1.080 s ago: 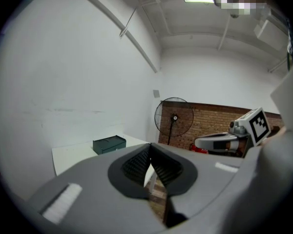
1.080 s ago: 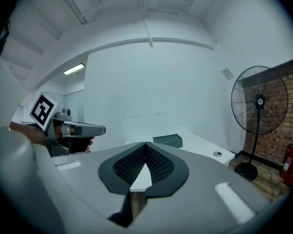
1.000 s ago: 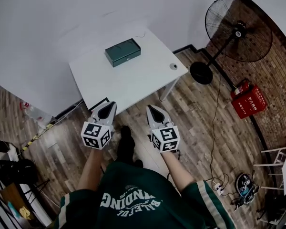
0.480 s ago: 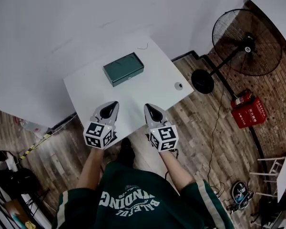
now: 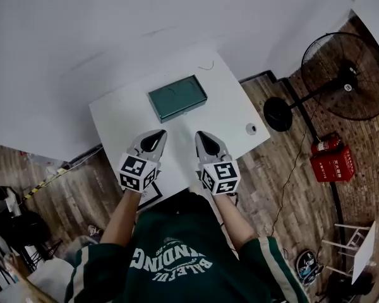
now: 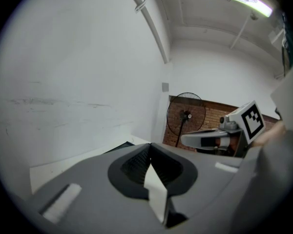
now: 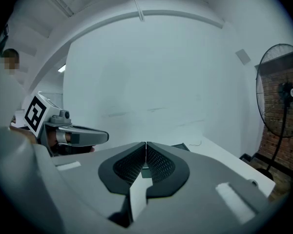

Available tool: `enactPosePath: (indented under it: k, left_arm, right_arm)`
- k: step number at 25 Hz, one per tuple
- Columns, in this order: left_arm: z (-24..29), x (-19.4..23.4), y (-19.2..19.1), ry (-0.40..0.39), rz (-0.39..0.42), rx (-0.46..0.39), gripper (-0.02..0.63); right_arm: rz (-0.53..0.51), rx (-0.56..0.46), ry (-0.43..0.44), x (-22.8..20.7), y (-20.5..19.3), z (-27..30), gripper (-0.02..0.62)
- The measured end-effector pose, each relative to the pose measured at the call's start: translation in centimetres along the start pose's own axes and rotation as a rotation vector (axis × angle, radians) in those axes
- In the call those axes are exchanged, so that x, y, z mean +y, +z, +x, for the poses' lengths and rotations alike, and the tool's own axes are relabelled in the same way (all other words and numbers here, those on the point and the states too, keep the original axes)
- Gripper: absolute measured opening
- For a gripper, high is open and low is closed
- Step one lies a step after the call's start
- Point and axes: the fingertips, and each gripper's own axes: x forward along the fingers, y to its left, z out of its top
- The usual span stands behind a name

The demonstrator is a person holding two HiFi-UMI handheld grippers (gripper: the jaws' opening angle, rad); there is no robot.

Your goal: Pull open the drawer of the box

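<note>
A dark green box [image 5: 177,98] lies on the white table [image 5: 120,118] toward its far side, its drawer front facing me and closed. My left gripper [image 5: 156,134] hovers over the table's near part, shut and holding nothing. My right gripper [image 5: 204,135] is beside it, also shut with nothing in it. Both point at the box and stay a short way in front of it. In the right gripper view a corner of the box [image 7: 180,147] peeks past the closed jaws. The left gripper view shows the right gripper [image 6: 185,139] beside it.
A small round grey object [image 5: 251,129] sits near the table's right edge. A black standing fan [image 5: 350,77] and a red case [image 5: 332,160] are on the wooden floor to the right. A white wall runs behind the table.
The view has come closer to the table and the box now sits nearer the middle of the frame. Both grippers have advanced over the table's near edge, still shut.
</note>
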Motion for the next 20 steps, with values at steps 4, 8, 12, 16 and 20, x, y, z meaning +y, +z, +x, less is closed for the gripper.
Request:
enactPosePath:
  k: [4, 8, 12, 16, 20]
  left_arm:
    - [0.9, 1.7, -0.2, 0.039, -0.026, 0.008, 0.052]
    - [1.2, 3.7, -0.2, 0.120, -0.058, 0.014, 0.052]
    - [1.3, 5.1, -0.3, 0.190, -0.084, 0.017, 0.052]
    - [1.2, 6.0, -0.6, 0.240, -0.105, 0.024, 0.052]
    - [1.0, 6.6, -0.7, 0.280, -0.123, 0.020, 0.052]
  right_arm:
    - [-0.009, 0.010, 0.025, -0.8, 0.1, 2.5, 0.002]
    - [-0.010, 0.033, 0.066, -1.6, -0.6, 5.0, 0.002]
    - [-0.011, 0.073, 0.115, -2.5, -1.5, 7.3, 0.002]
    - [-0.016, 0.114, 0.149, -3.1, -2.8, 9.1, 0.002]
    - [-0.022, 0.164, 0.168, -3.8, -4.8, 10.5, 0.003]
